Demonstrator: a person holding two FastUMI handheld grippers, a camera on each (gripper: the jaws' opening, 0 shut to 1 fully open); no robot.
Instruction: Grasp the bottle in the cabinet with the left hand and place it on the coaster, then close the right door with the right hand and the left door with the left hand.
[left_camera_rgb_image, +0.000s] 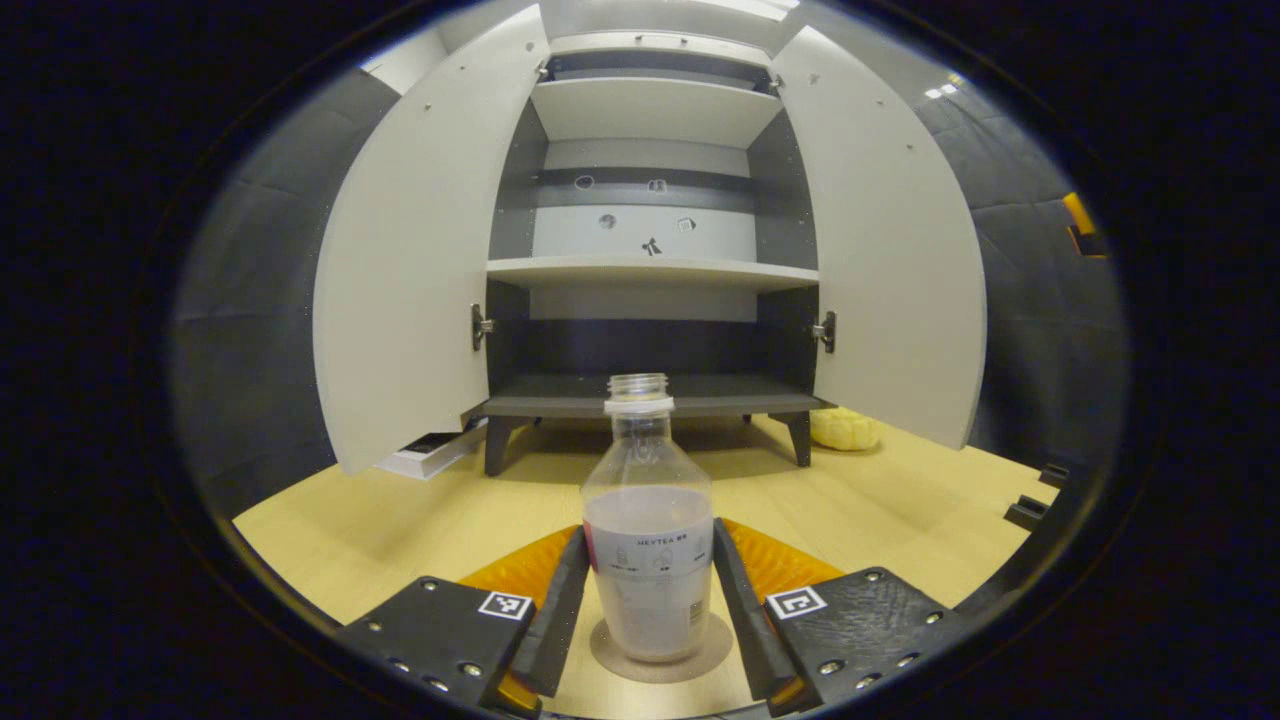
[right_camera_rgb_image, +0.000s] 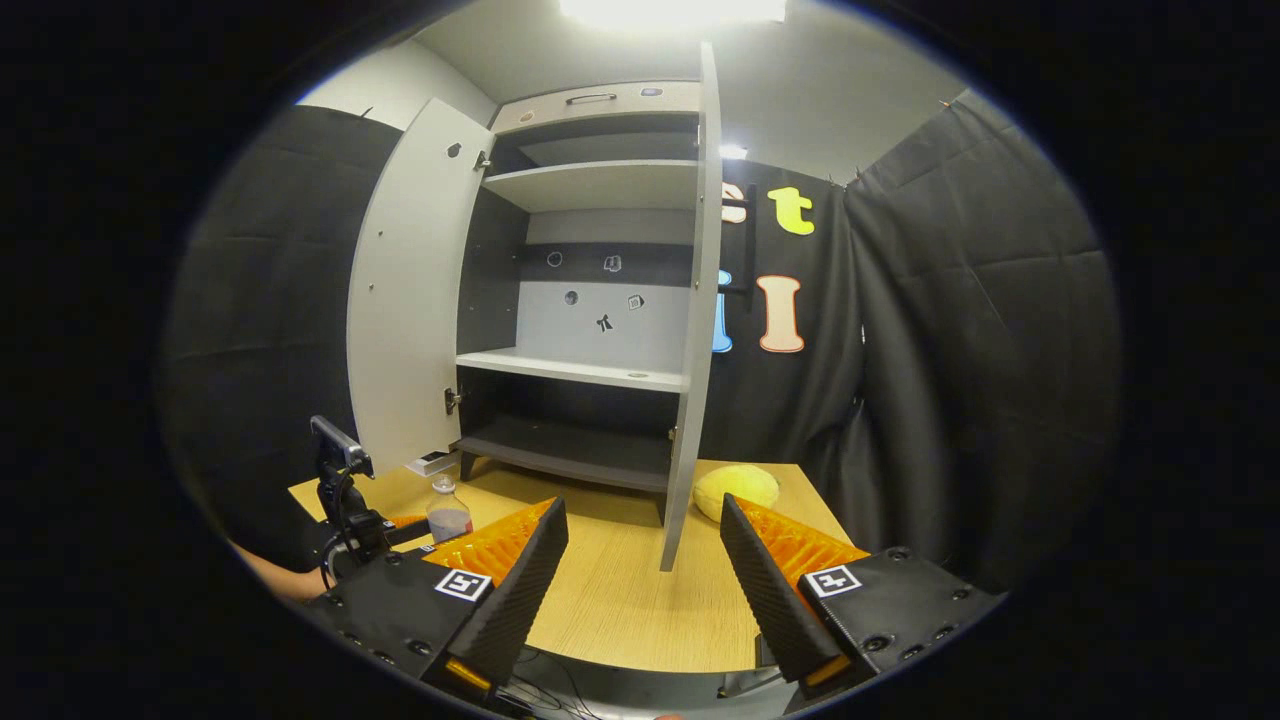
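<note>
A clear plastic bottle, part full of pale liquid and uncapped, stands upright on a round coaster on the wooden table. My left gripper is shut on the bottle, one finger against each side. Behind it the cabinet has its left door and right door wide open, with bare shelves. In the right gripper view, my right gripper hangs open over the table with nothing between its fingers, facing the right door edge-on. The bottle and left gripper sit far left.
A yellow soft object lies on the table by the right door's foot. A flat white box rests under the left door. The wooden table stretches in front of the cabinet. Black cloth walls surround the booth.
</note>
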